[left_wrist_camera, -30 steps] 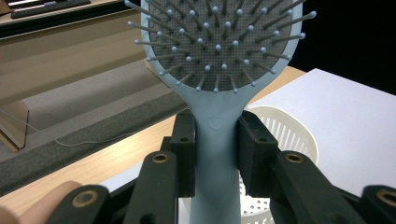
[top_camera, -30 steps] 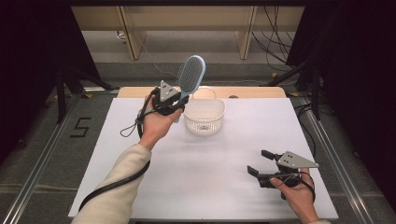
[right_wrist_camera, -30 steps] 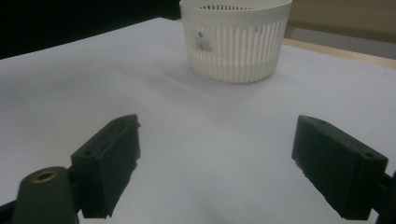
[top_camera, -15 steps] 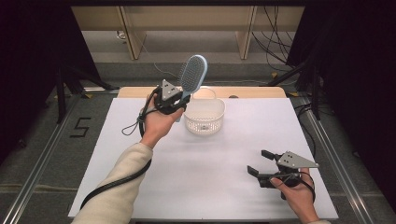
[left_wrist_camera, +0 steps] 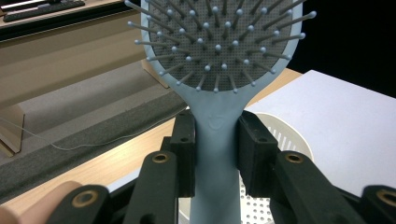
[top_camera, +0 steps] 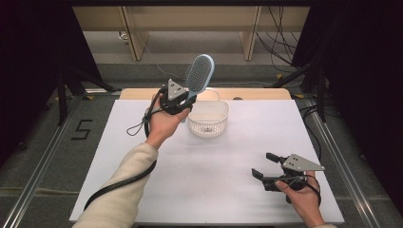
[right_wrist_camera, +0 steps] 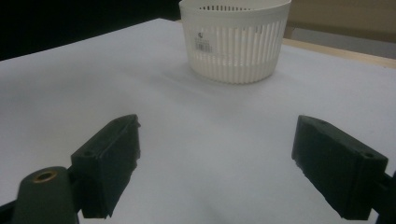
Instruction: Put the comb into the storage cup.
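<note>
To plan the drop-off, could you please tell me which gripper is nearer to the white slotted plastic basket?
Left. The left gripper, shut on the light-blue hairbrush, hovers at the white slotted plastic basket's far-left rim. The right gripper, open, sits well apart toward the table's near-right corner.

High view looks down from above; both gripper views sit close, sharing the white slotted plastic basket (top_camera: 208,118) (left_wrist_camera: 280,140) (right_wrist_camera: 236,39).
</note>
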`<action>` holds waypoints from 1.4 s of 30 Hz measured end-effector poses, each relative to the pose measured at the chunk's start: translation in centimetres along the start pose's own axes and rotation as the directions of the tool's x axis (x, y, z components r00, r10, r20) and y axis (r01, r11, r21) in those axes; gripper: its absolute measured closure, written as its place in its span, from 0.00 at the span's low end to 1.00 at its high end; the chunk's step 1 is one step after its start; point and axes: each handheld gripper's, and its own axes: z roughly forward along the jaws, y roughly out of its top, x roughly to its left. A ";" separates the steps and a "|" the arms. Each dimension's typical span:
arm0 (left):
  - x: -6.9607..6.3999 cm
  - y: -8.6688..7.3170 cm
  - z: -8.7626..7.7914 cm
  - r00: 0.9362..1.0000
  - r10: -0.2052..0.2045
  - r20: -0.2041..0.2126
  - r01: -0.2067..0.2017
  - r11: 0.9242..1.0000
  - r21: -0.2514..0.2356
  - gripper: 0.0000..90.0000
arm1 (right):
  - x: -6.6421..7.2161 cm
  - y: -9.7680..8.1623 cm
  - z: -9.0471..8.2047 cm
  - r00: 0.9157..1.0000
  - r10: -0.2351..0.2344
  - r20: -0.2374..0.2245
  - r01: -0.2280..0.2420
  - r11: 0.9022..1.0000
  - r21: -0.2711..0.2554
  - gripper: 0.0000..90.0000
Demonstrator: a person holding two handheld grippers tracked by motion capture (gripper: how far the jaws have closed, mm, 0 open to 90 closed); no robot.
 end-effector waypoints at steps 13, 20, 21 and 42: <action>-0.2 0.2 0.4 1.000 0.003 0.003 -0.003 1.000 -0.001 0.78 | 0.0 0.0 0.0 1.000 0.000 0.000 0.000 1.000 -0.001 0.18; -0.3 0.4 0.6 1.000 0.008 0.005 -0.008 1.000 -0.003 0.78 | 0.0 0.0 0.0 1.000 0.001 -0.001 -0.001 1.000 0.000 0.18; -0.3 0.4 0.6 1.000 0.007 0.006 -0.007 1.000 -0.003 0.78 | 0.0 0.0 0.0 1.000 0.001 0.000 -0.001 1.000 0.000 0.18; -0.1 0.3 1.4 1.000 0.010 0.012 -0.010 1.000 -0.018 0.78 | 0.0 0.0 -0.1 1.000 0.002 0.000 -0.002 1.000 0.001 0.18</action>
